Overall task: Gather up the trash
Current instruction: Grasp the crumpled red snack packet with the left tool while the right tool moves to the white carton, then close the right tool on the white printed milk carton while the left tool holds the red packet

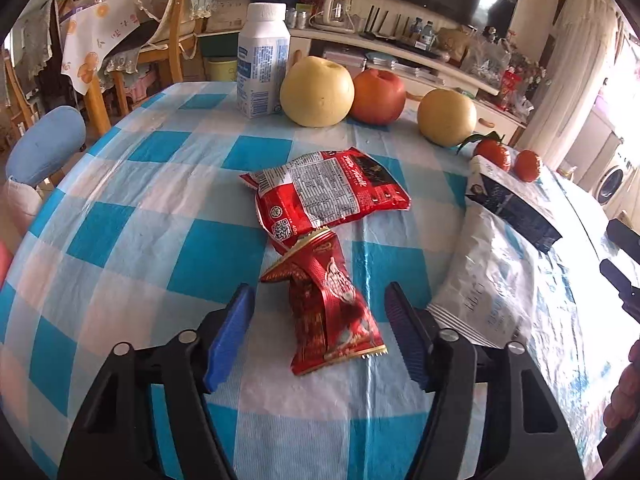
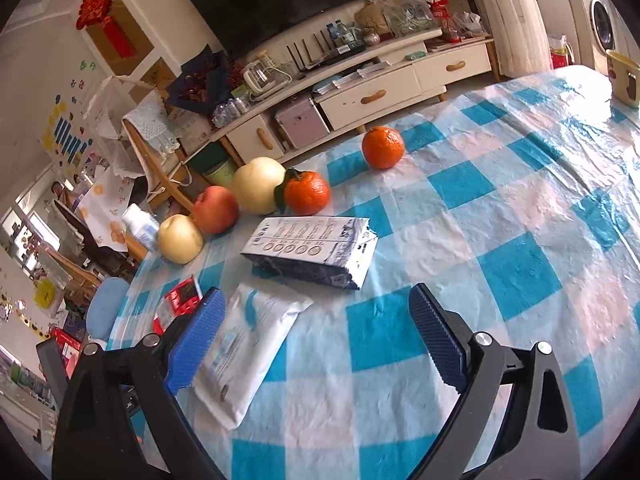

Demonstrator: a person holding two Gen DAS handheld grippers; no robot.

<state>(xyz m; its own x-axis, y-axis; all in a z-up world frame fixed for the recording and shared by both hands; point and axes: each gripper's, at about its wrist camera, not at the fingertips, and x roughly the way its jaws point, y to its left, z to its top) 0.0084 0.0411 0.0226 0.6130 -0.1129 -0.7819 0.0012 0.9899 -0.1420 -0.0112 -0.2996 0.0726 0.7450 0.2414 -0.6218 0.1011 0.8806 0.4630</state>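
Left tongs are spread wide and low over the table with its blue-and-white checked cloth, and the crumpled red-and-gold foil snack wrapper lies right in the gap, touching neither blue pad. Looks like the pickup is on. Just beyond it at twelve o'clock sits the flat red printed snack packet, its near corner touching the wrapper's twisted top, so the squeeze wants to land on the wrapper's fat lower body, clear of that overlap, or both may drag together.

Foil is light and springy, I'd judge: go low, close slowly across the bulge, and lift straight.

Over on the other side, the right tongs are spread open too, gripping nothing. The white flat plastic pouch lies at their nine o'clock, partly behind the left pad; contact I can't tell. The dark-blue-and-white printed carton lies on its side at twelve. Pears, apple, oranges and the white plastic bottle line the far edge: not trash, steer clear.
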